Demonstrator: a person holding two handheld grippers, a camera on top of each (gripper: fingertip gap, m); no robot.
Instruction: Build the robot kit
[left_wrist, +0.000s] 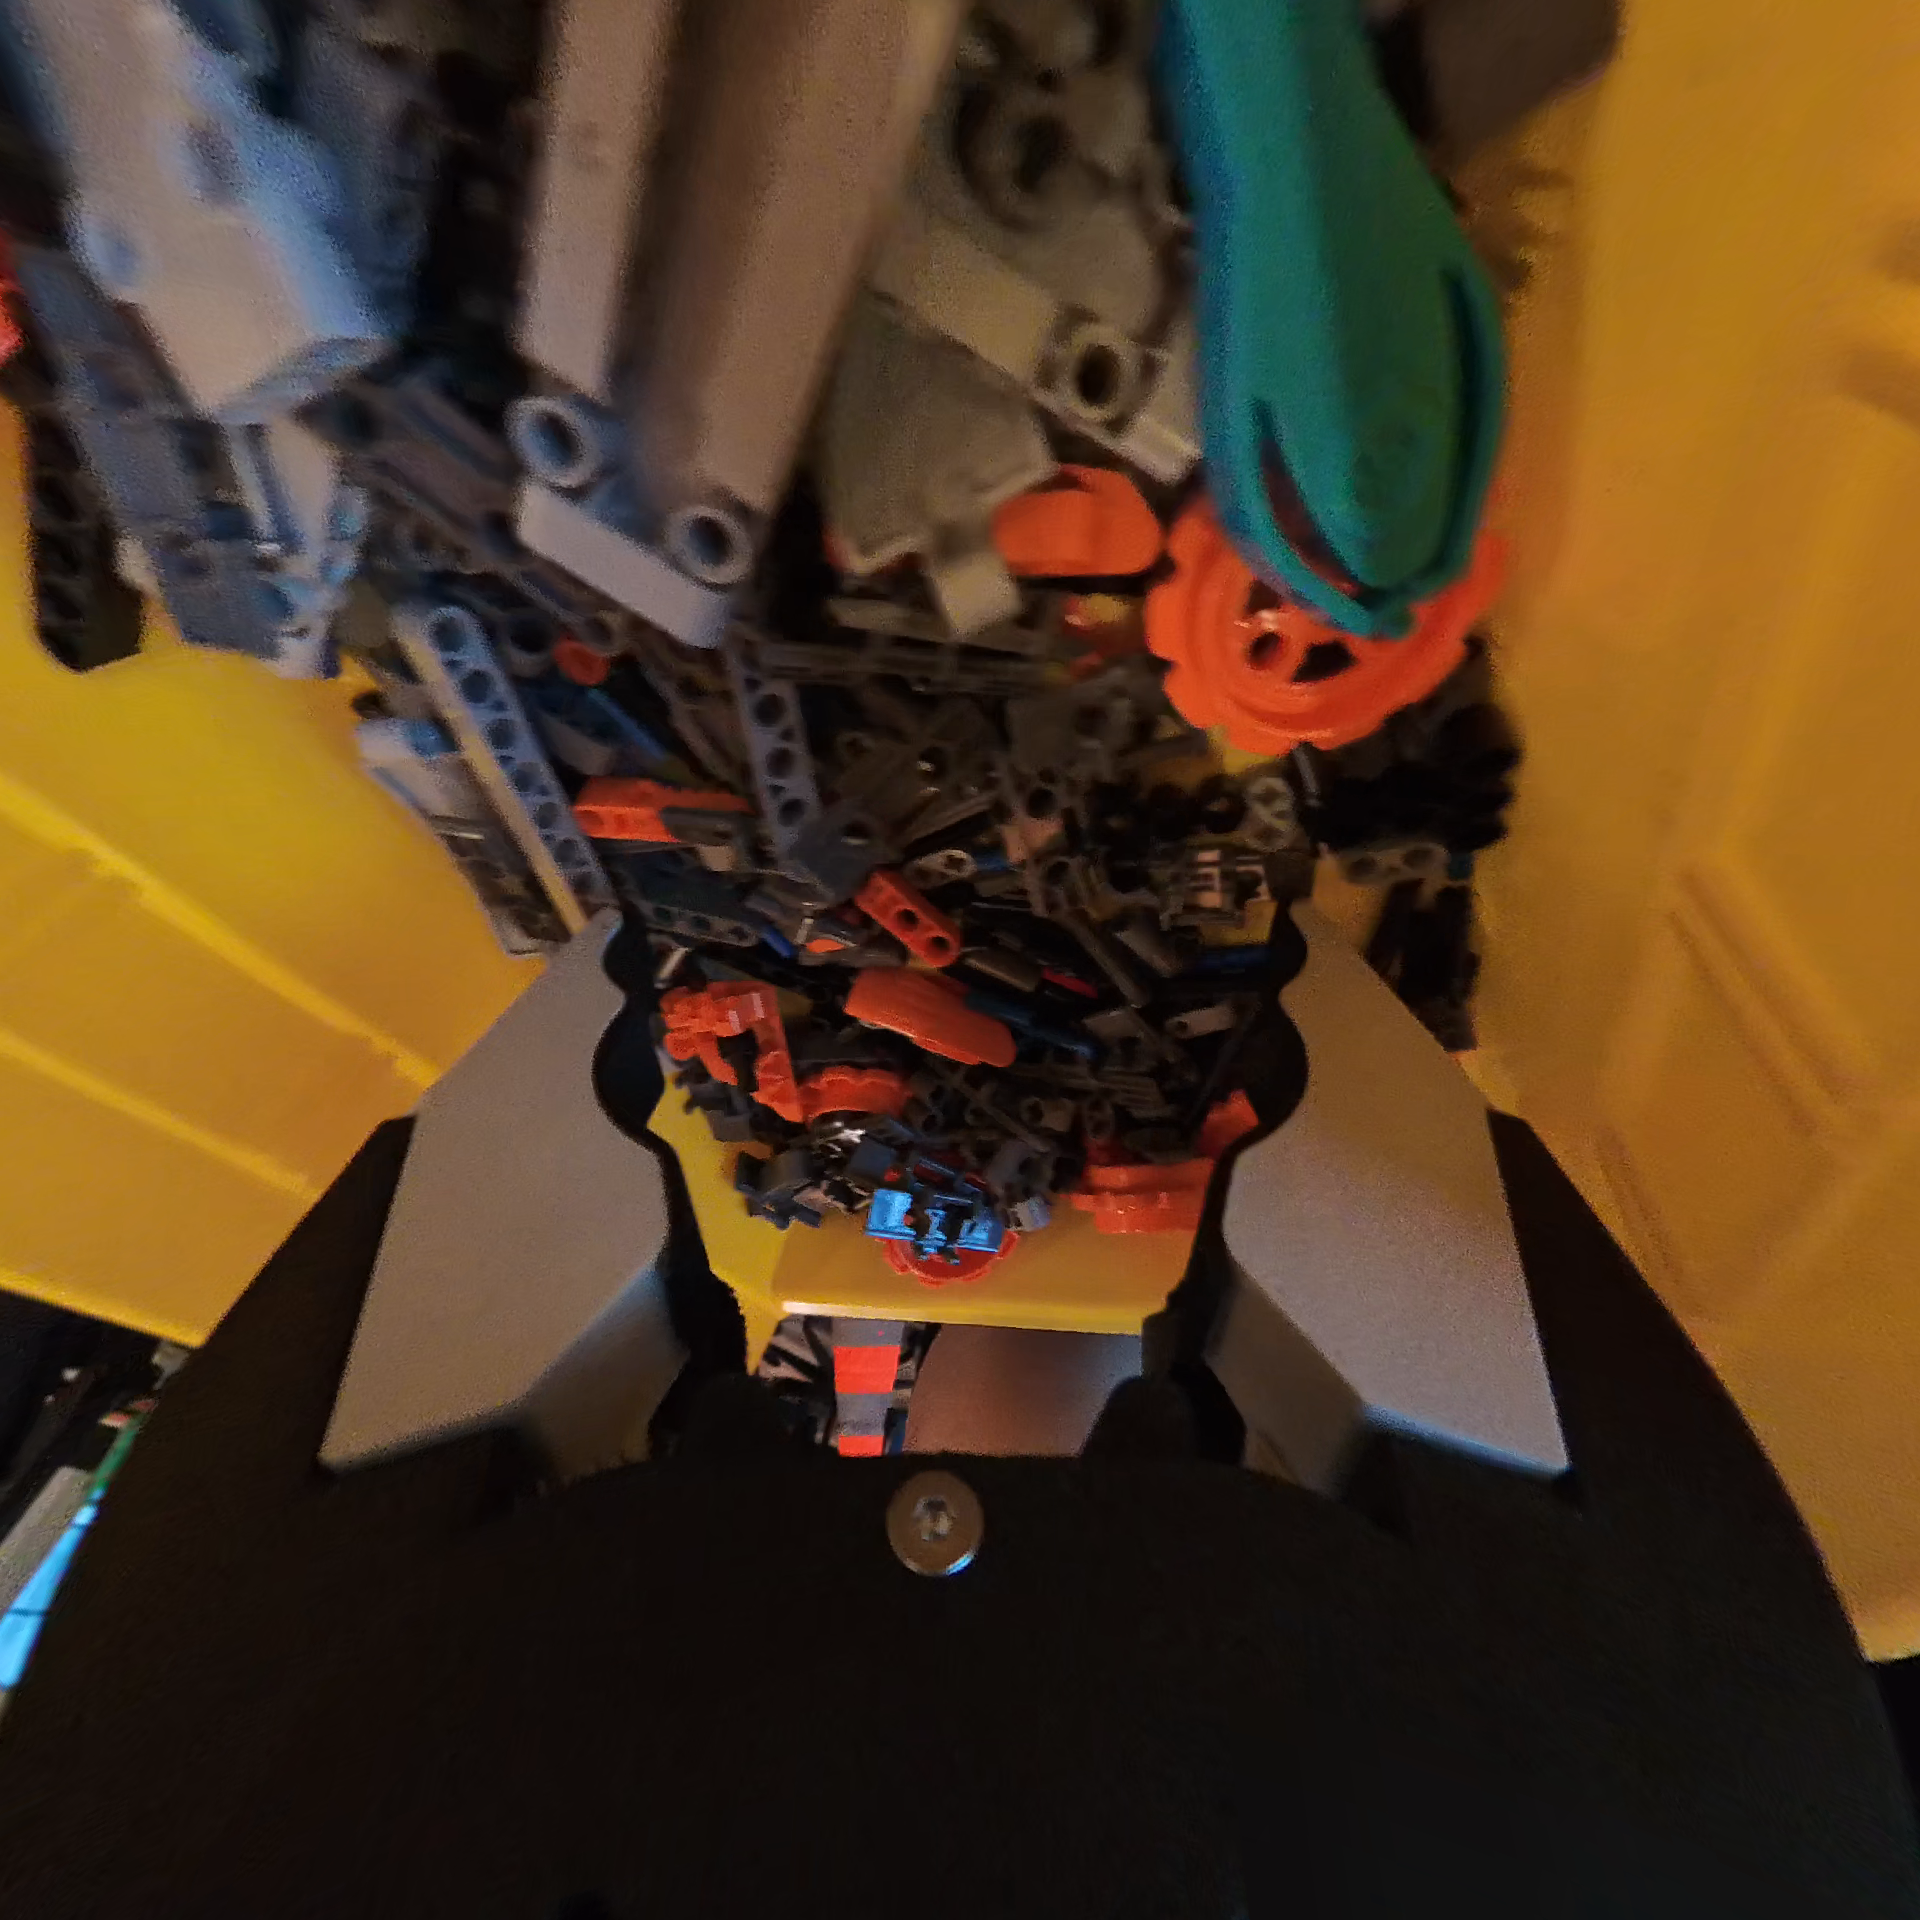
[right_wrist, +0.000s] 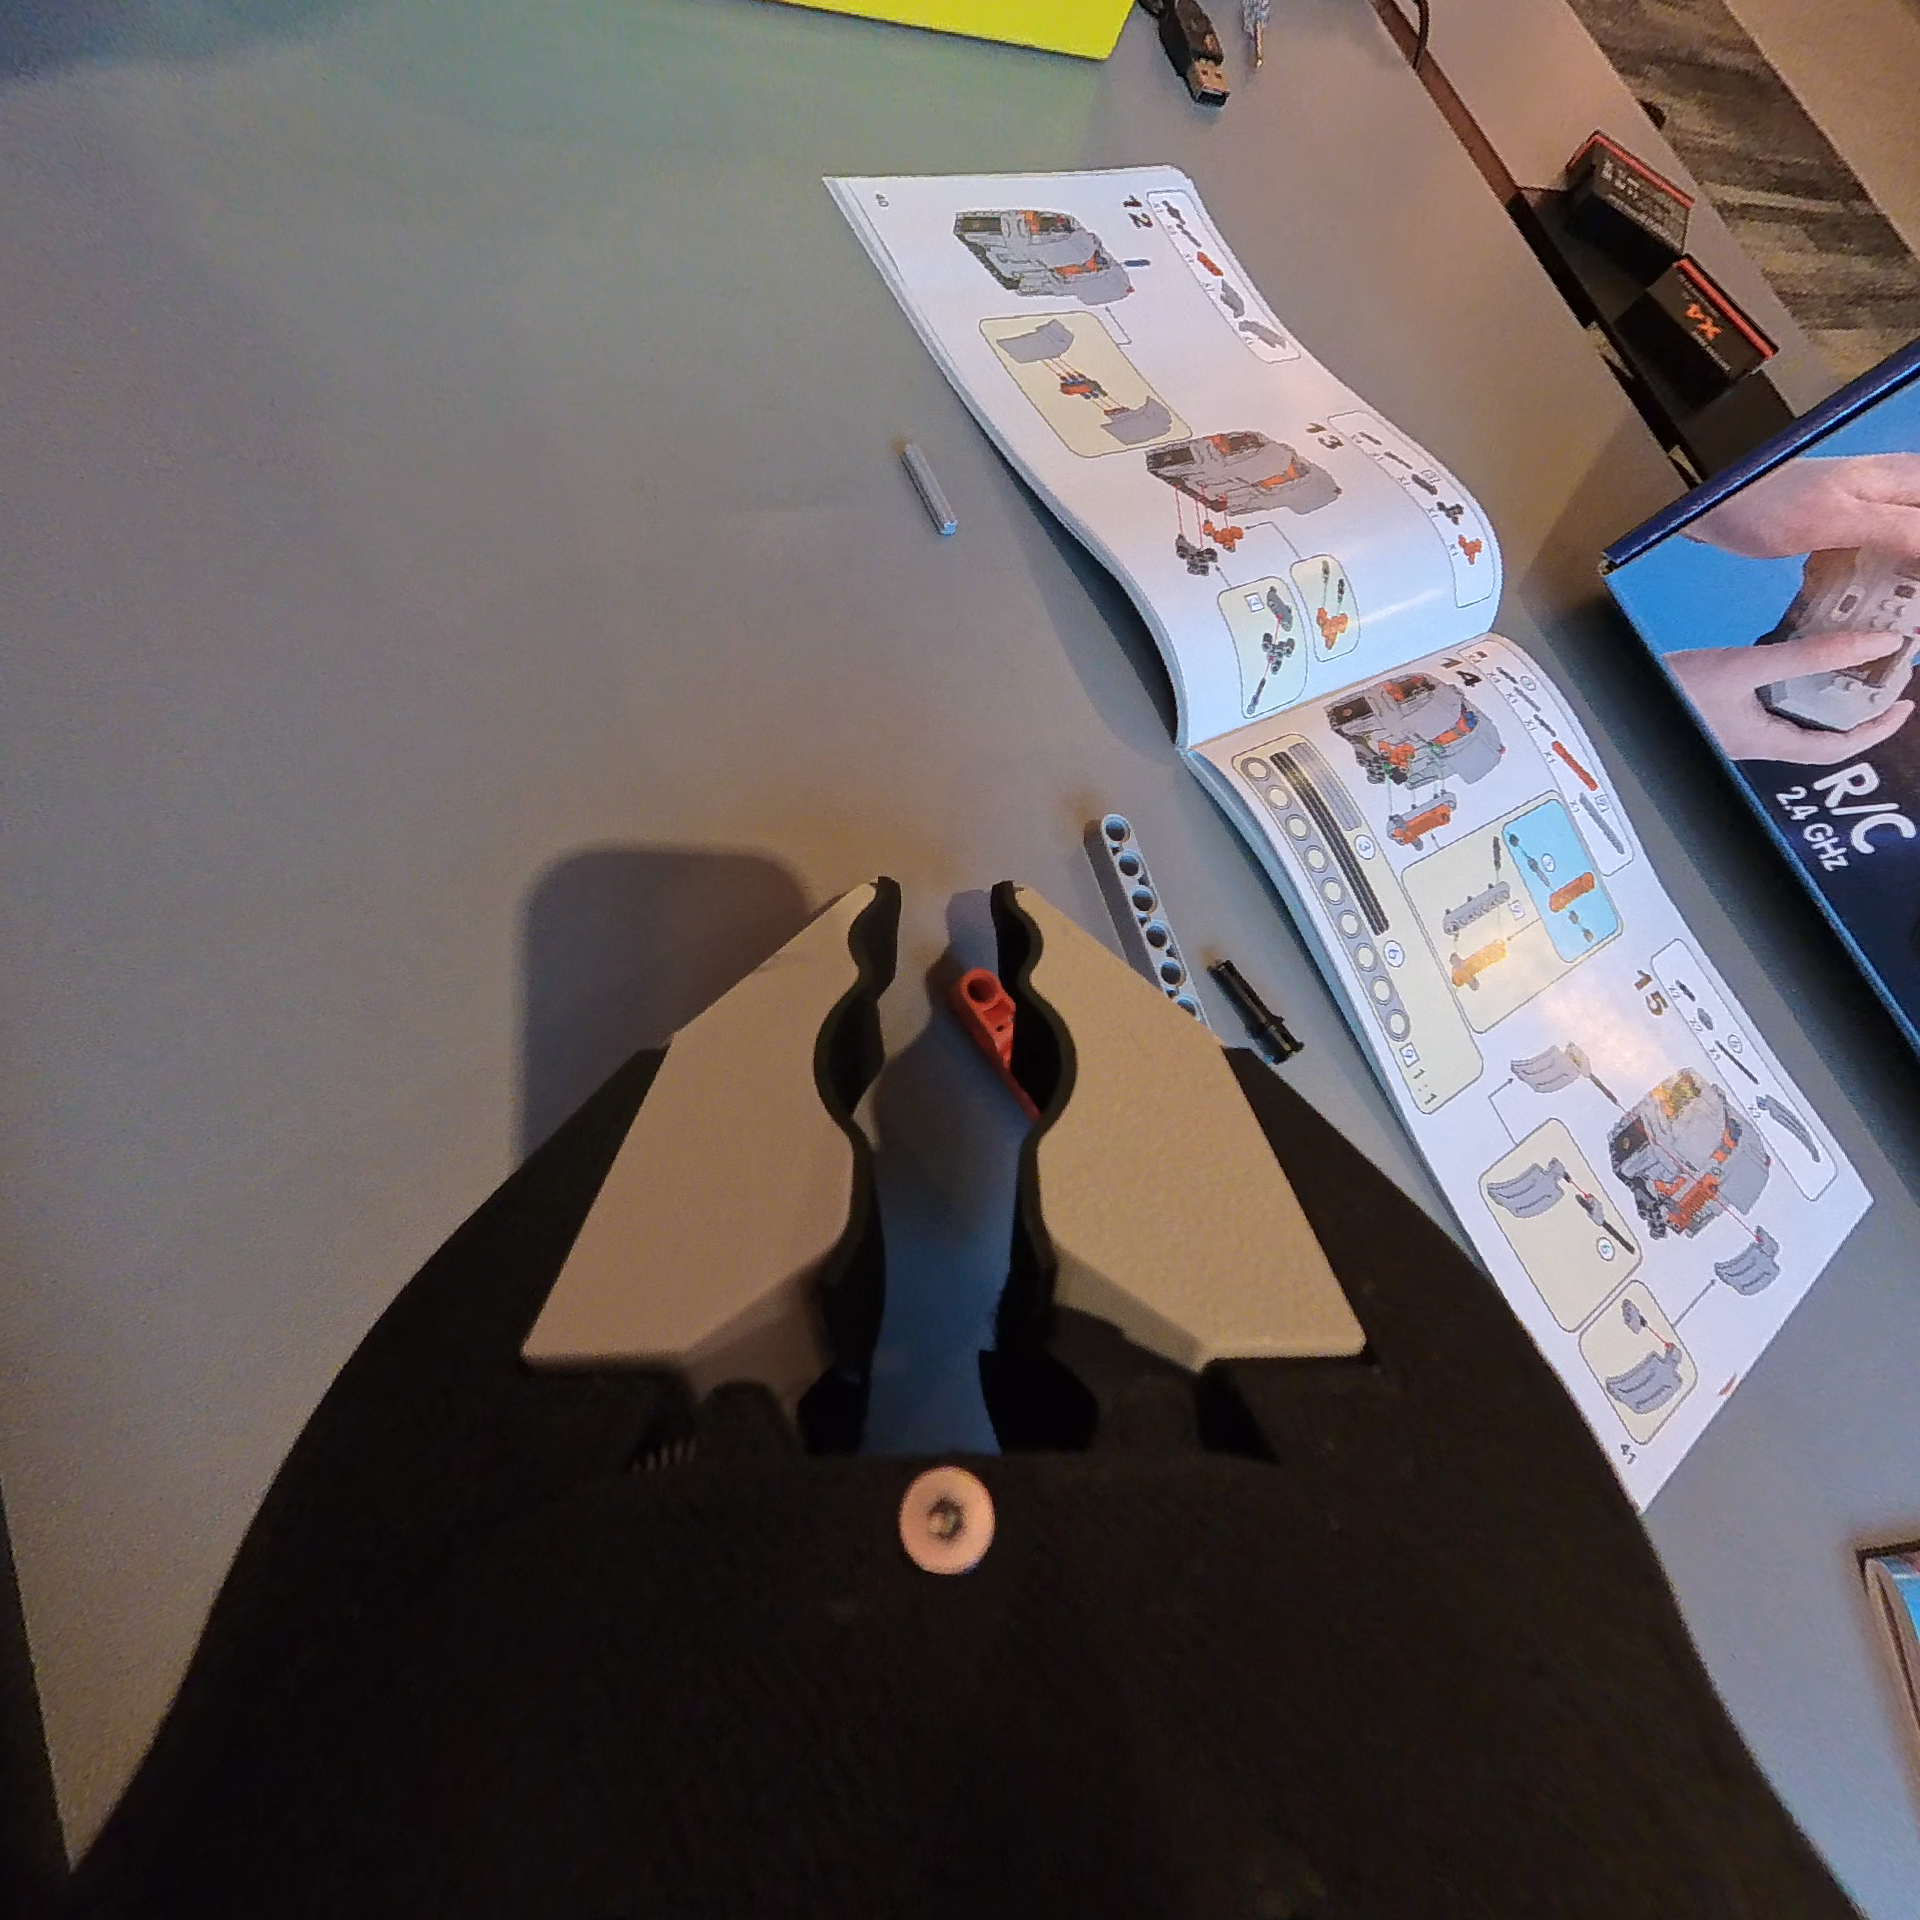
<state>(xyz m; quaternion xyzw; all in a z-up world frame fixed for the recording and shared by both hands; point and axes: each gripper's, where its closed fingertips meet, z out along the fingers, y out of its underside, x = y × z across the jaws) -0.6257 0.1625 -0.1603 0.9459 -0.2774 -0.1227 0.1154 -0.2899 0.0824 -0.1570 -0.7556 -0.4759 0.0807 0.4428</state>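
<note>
Far from you: open instruction booklet (right_wrist: 1340, 665) on grey table (right_wrist: 416, 520)
Right of you: blue box (right_wrist: 1787, 665)
Near booklet: grey beam (right_wrist: 1138, 904)

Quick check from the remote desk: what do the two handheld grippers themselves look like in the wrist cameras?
Both match: the left gripper and right gripper each have a matte black body with one silver screw at its centre, and two grey wedge-shaped fingers lined with wavy black inner pads. No cables, markings or sleeves show.
</note>
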